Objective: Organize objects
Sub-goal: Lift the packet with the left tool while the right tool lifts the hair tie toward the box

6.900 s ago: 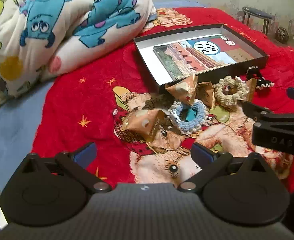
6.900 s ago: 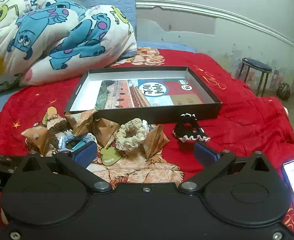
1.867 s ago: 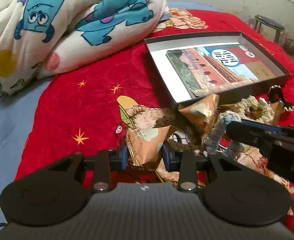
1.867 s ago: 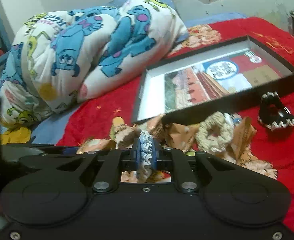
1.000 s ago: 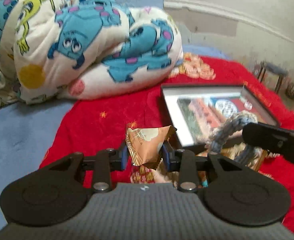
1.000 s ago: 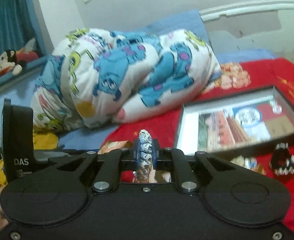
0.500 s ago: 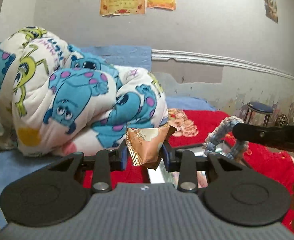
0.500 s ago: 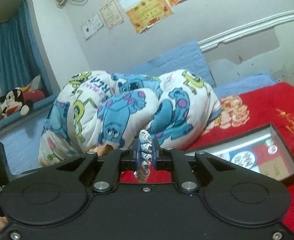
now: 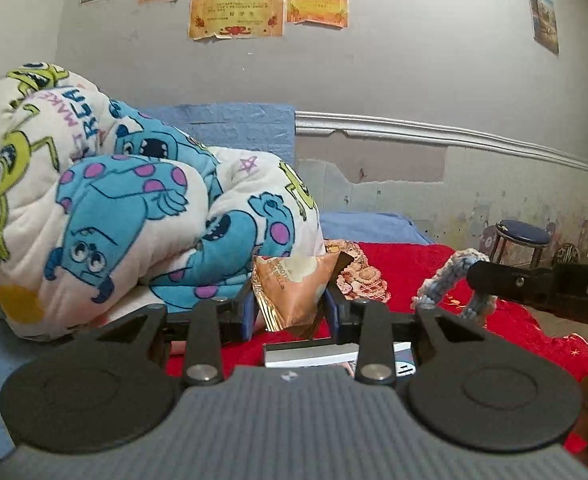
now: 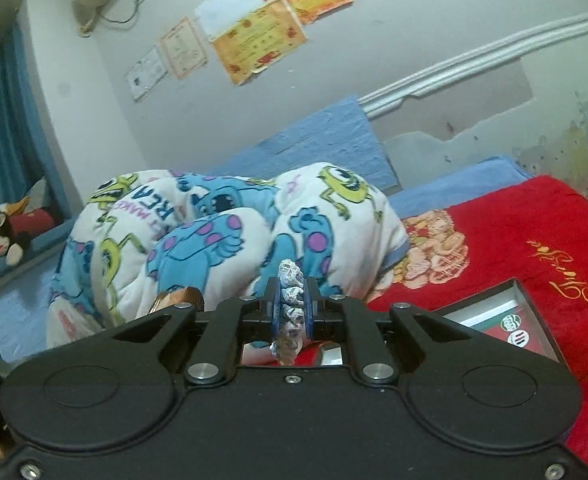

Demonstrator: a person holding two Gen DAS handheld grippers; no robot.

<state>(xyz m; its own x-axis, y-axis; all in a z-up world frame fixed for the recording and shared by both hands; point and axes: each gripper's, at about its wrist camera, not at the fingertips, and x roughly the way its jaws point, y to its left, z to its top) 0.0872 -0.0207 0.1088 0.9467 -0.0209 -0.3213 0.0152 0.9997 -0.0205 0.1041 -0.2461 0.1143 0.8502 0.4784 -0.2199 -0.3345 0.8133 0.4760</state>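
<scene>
Pinching snack packet (image 9: 292, 290) in left gripper (image 9: 290, 312), scrunchie (image 10: 291, 308) in right gripper (image 10: 292, 314); box (image 10: 533, 320) lies below, right gripper nearer.

Cartoon quilt (image 9: 134, 208) on red blanket (image 10: 533, 232); certificates (image 9: 238, 10) above.

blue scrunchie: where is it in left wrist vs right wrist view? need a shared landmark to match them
Left wrist: blue scrunchie sits right of centre, looped in the right gripper that reaches in from the right edge, above the red blanket.
Right wrist: scrunchie is dead centre, seen edge-on, pinched between the blue pads.
Shared landmark: the cartoon-monster quilt, left of the scrunchie in both.
</scene>
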